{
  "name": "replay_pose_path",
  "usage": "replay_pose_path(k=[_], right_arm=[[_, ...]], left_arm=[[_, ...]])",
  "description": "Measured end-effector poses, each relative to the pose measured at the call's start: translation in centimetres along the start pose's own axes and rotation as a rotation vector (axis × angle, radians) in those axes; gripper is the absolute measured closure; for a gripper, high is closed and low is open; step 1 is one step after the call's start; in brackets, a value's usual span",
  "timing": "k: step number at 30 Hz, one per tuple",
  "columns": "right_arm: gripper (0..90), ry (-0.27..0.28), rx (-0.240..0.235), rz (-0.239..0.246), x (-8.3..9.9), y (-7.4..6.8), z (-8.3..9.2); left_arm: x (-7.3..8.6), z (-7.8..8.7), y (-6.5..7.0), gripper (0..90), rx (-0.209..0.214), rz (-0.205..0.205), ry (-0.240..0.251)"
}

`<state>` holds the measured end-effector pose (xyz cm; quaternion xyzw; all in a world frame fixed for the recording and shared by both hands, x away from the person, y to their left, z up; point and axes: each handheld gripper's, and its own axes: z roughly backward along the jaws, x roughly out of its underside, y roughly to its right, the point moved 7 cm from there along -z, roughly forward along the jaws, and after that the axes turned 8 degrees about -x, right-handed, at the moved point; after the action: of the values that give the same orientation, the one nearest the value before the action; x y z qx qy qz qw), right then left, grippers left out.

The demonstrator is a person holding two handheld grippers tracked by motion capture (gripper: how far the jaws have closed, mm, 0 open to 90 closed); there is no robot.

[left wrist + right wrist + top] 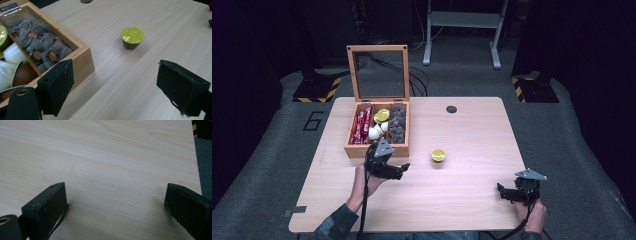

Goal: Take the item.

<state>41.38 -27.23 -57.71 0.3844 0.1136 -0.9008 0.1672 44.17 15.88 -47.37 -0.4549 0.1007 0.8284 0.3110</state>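
While one green-lidded capsule (132, 37) sat loose on the table (472, 135) right of the box (377, 150), both claws, left (122, 87) and right (115, 207), gaped empty; likely unpacked.

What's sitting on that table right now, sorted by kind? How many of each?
Wooden box with open lid: 1
Loose green-topped capsule: 1
Hand-held grippers, left gripper and right gripper: 2
Total: 4
The box's packed contents are too crowded to count.
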Motion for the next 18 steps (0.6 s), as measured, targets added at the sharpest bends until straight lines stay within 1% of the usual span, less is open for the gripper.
replay_pose_path(k=[1, 3, 4, 5, 6, 7, 8, 10, 12, 14, 15, 18], right_arm=[[3.9, 0.000, 0.000, 0.000, 0.0, 0.0, 0.0], [3.9, -0.002, -0.001, 0.002, 0.0, 0.0, 0.0], [3.9, -0.001, 0.000, -0.001, 0.0, 0.0, 0.0], [3.9, -0.001, 0.000, -0.001, 0.0, 0.0, 0.0], [3.9, 0.001, 0.000, -0.001, 0.0, 0.0, 0.0], [3.9, 0.001, 0.000, -0.001, 0.0, 0.0, 0.0], [3.9, -0.002, -0.001, -0.001, 0.0, 0.0, 0.0], [3.9, 0.001, -0.001, -0.003, 0.0, 0.0, 0.0], [3.9, 0.000, -0.001, -0.004, 0.0, 0.0, 0.0], [3.9, 0.001, -0.002, -0.004, 0.0, 0.0, 0.0], [3.9, 0.001, -0.002, -0.004, 0.0, 0.0, 0.0], [4.0, 0.001, -0.002, -0.002, 0.0, 0.0, 0.0]], left_arm=[[0.0, 0.0, 0.0, 14.0, 0.000, 0.000, 0.000], [0.7, 0.5, -0.8, 14.1, -0.023, 0.012, 0.001], [1.4, 0.8, -1.4, 14.1, -0.033, 0.028, -0.003], [1.8, 0.8, -1.6, 14.1, -0.042, 0.039, -0.004], [2.3, 1.0, -2.0, 14.1, -0.052, 0.041, -0.008], [2.7, 1.1, -2.3, 14.1, -0.053, 0.044, -0.015], [3.5, 1.3, -2.8, 14.2, -0.064, 0.054, -0.027], [4.3, 1.5, -3.3, 14.1, -0.081, 0.064, -0.034], [5.7, 1.9, -4.2, 14.1, -0.098, 0.088, -0.050], [6.6, 2.2, -4.7, 14.1, -0.114, 0.112, -0.051], [7.1, 2.3, -4.9, 14.1, -0.120, 0.118, -0.054], [8.9, 2.6, -5.7, 14.1, -0.147, 0.146, -0.070]])
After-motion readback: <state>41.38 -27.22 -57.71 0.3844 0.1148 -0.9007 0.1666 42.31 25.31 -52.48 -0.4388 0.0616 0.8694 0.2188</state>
